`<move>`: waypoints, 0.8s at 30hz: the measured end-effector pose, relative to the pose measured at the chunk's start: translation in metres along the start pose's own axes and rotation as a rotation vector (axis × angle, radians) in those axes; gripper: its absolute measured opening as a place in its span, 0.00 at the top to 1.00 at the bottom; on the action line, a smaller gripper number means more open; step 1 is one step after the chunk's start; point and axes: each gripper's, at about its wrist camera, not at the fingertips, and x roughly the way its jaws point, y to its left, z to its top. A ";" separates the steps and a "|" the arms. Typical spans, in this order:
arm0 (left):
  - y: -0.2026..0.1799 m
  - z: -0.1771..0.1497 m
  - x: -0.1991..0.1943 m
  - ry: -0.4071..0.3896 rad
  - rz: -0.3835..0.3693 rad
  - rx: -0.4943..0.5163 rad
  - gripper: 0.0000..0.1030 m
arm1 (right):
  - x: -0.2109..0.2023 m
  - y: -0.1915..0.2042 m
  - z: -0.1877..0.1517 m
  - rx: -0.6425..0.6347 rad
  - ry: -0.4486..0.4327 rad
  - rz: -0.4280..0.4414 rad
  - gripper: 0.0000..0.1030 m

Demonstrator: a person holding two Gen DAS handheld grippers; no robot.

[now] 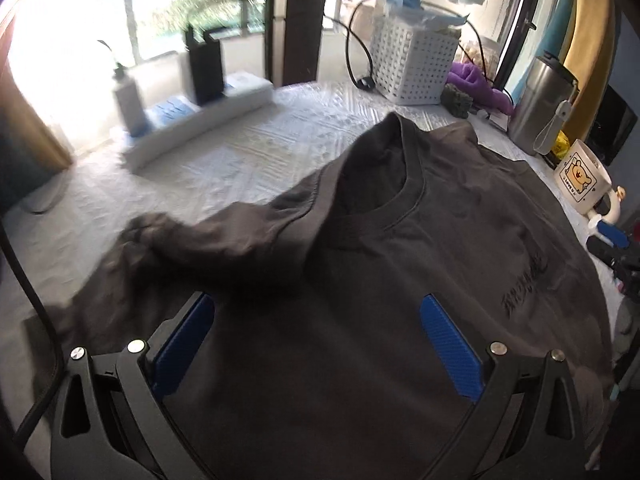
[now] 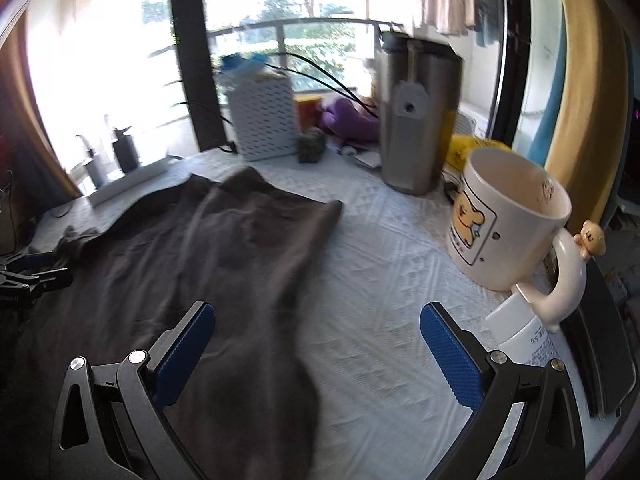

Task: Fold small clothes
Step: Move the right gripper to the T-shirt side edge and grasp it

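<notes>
Shirt [image 1: 360,280]: spread on tabletop [image 2: 380,280], unfolded. Left claw [image 1: 316,320], right claw [image 2: 316,320]: both released, over shirt. Step: likely pre-fold. Next: grasp a sleeve edge.

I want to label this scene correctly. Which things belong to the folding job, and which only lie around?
Job: dark grey cotton T-shirt; left gripper; right gripper.

Lying about: white bear-print ceramic mug; steel tumbler; white perforated plastic basket; purple cloth.
</notes>
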 end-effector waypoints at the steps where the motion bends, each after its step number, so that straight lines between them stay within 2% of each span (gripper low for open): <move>1: 0.003 0.004 0.007 0.015 -0.015 -0.008 0.01 | 0.005 -0.004 0.000 0.002 0.016 0.013 0.00; 5: 0.014 0.020 0.025 0.025 0.005 -0.023 0.01 | 0.017 -0.009 0.002 -0.008 0.044 0.030 0.02; 7: 0.024 0.029 0.028 -0.002 0.041 -0.038 0.01 | 0.022 -0.010 0.004 -0.010 0.056 0.026 0.13; 8: 0.029 0.032 0.027 -0.017 0.069 -0.048 0.01 | 0.024 -0.010 0.005 -0.009 0.062 0.028 0.15; 13: 0.060 0.043 0.004 -0.168 0.246 -0.113 0.01 | 0.035 -0.011 0.012 -0.018 0.084 0.048 0.37; 15: 0.071 0.044 -0.014 -0.231 0.311 -0.125 0.01 | 0.040 -0.010 0.017 -0.019 0.087 0.052 0.42; 18: 0.083 0.042 -0.032 -0.259 0.330 -0.143 0.01 | 0.052 -0.010 0.026 -0.008 0.107 0.075 0.48; 21: 0.087 0.033 -0.049 -0.266 0.317 -0.148 0.01 | 0.066 -0.006 0.030 0.005 0.140 0.106 0.49; 23: 0.084 0.025 -0.055 -0.258 0.309 -0.139 0.01 | 0.070 0.001 0.035 0.005 0.138 0.150 0.61; 24: 0.082 0.022 -0.058 -0.254 0.306 -0.136 0.01 | 0.073 0.005 0.037 0.010 0.145 0.178 0.70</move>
